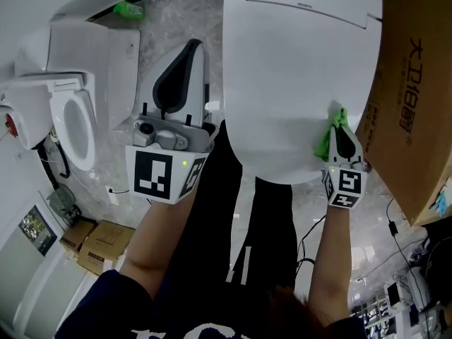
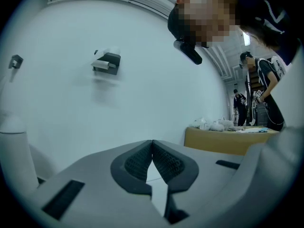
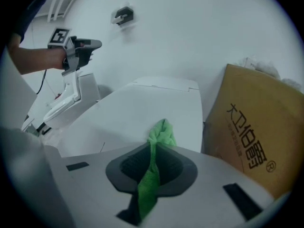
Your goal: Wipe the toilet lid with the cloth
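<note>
The white toilet lid [image 1: 296, 69] lies closed in the upper middle of the head view and shows again as a toilet lid [image 3: 142, 110] in the right gripper view. My right gripper [image 1: 339, 129] is shut on a green cloth [image 1: 328, 136], over the lid's right front edge. The green cloth [image 3: 154, 167] runs between the jaws and bunches past their tips. My left gripper [image 1: 185, 58] is shut with nothing in it, held up left of the lid. In its own view the left gripper [image 2: 152, 148] points at a bare white wall.
A brown cardboard box [image 1: 413, 97] stands right against the toilet. A second toilet [image 1: 74, 111] with its seat showing sits at left, with small boxes [image 1: 99, 246] on the floor below it. Another green cloth [image 1: 128, 9] lies at the back. People stand in the distance [image 2: 259, 87].
</note>
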`<state>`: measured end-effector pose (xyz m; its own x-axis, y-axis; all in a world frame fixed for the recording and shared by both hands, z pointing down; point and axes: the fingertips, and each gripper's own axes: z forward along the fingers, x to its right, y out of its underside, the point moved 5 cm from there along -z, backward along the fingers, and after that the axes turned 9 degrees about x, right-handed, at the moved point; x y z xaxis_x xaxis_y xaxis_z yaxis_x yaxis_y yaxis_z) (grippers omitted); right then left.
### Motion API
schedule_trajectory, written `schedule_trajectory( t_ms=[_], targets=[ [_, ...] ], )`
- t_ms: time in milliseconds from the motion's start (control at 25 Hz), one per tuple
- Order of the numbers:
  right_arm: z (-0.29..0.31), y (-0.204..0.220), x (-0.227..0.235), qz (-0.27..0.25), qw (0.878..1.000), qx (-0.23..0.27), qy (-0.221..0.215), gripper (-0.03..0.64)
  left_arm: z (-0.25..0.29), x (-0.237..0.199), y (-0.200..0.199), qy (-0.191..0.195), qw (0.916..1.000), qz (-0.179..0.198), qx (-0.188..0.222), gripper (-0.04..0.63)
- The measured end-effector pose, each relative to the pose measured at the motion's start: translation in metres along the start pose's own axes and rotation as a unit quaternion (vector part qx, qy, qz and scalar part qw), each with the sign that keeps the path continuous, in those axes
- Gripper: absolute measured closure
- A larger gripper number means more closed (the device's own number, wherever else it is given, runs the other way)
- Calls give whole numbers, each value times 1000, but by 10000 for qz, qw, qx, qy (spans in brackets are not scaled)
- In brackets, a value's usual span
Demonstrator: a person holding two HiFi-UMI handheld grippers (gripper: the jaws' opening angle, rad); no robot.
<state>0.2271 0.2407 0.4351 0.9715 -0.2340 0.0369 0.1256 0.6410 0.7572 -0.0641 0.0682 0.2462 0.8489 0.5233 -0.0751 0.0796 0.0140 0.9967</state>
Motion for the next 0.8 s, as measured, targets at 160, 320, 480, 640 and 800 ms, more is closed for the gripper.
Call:
schedule_trajectory(
  t_ms=[160, 320, 480, 640, 800],
  targets=[
    [-14, 16, 14, 327, 9986, 43, 404, 568, 2, 4, -1, 26, 10000, 1, 5, 575],
    [-22, 24, 8, 481, 9975, 62, 523, 566, 3, 4, -1, 26, 10000, -6, 24, 575],
    [-24, 26, -1, 539, 9972, 48, 511, 566, 4, 5, -1, 29, 10000, -13, 29, 575],
    [-22, 25, -14, 458, 9983, -4, 349, 566, 4, 4, -1, 15, 10000, -23, 27, 575],
    [-15, 20, -38, 304, 9995, -26, 42, 566, 5, 4, 1, 18, 10000, -72, 39, 575]
  ],
)
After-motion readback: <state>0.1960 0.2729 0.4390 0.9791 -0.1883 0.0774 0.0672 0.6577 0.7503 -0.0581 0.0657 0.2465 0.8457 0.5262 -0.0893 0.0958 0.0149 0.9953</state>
